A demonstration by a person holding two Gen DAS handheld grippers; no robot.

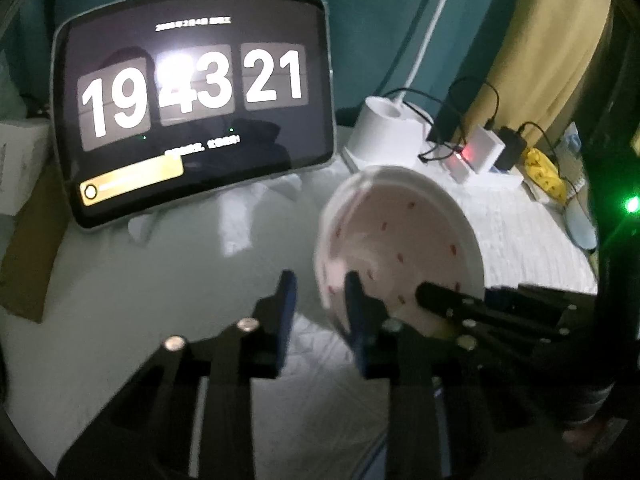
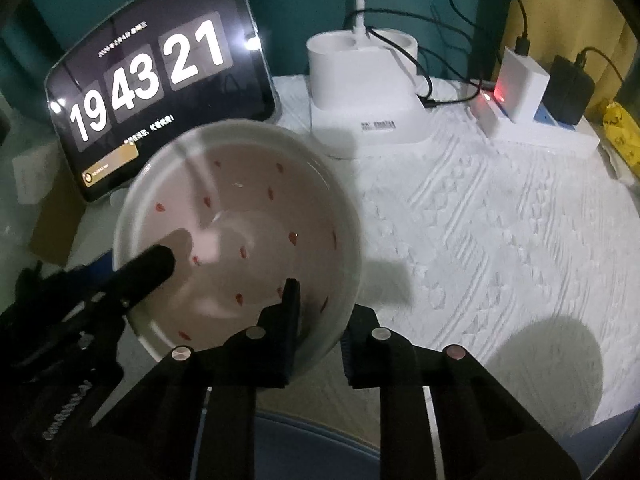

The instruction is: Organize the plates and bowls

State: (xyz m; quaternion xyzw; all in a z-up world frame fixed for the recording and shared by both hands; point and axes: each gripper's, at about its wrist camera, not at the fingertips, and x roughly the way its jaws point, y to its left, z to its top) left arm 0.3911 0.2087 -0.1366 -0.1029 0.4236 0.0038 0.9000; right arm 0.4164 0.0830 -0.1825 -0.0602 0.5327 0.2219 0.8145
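Note:
One white bowl, pale pink inside with small red specks, stands on the white cloth. Both grippers hold it at opposite sides. My left gripper straddles the bowl's left rim, with one blue-padded finger inside and the other outside; the right wrist view shows it clamped over that rim. My right gripper grips the near right rim, one finger in the bowl and one against the outer wall. Its inner finger shows in the left wrist view. The bowl looks tilted there and holds nothing.
A tablet showing a flip clock leans at the back left. Behind the bowl stand a white lamp base and a power strip with chargers and cables. Textured white cloth spreads to the right. A blue rounded edge lies below my right gripper.

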